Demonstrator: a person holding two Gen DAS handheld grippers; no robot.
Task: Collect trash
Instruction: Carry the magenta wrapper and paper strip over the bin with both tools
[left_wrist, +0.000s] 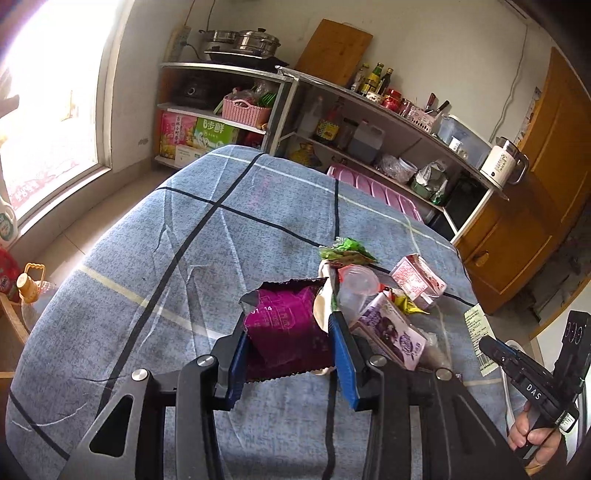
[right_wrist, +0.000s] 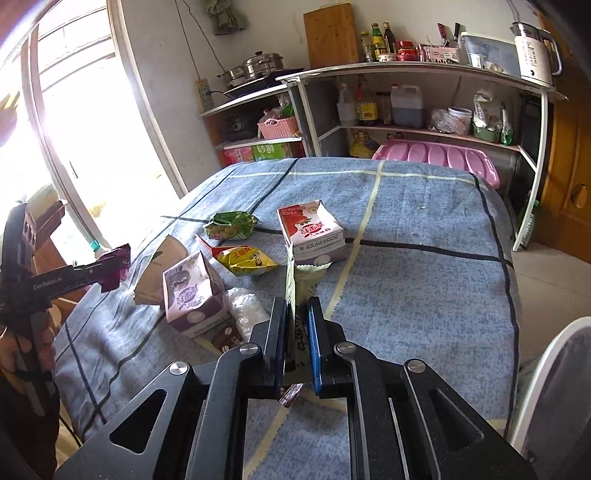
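My left gripper (left_wrist: 288, 339) is shut on a magenta snack wrapper (left_wrist: 288, 325) and holds it above the blue plaid table (left_wrist: 166, 229). In the right wrist view it shows at the far left (right_wrist: 110, 267) with the wrapper. My right gripper (right_wrist: 298, 317) is shut on a pale green wrapper (right_wrist: 301, 284), held upright. On the cloth lie a purple milk carton (right_wrist: 192, 295), a red milk carton (right_wrist: 312, 230), a yellow snack bag (right_wrist: 245, 262), a green snack bag (right_wrist: 231, 225), a brown paper cup (right_wrist: 162, 269) and a crumpled clear plastic (right_wrist: 243, 306).
A pink lidded bin (right_wrist: 436, 157) stands behind the table. Shelves (right_wrist: 406, 70) with bottles, pots and a kettle line the back wall. A window is at the left. A white rim (right_wrist: 543, 369) shows at the lower right. A wooden cabinet (left_wrist: 535, 192) stands right.
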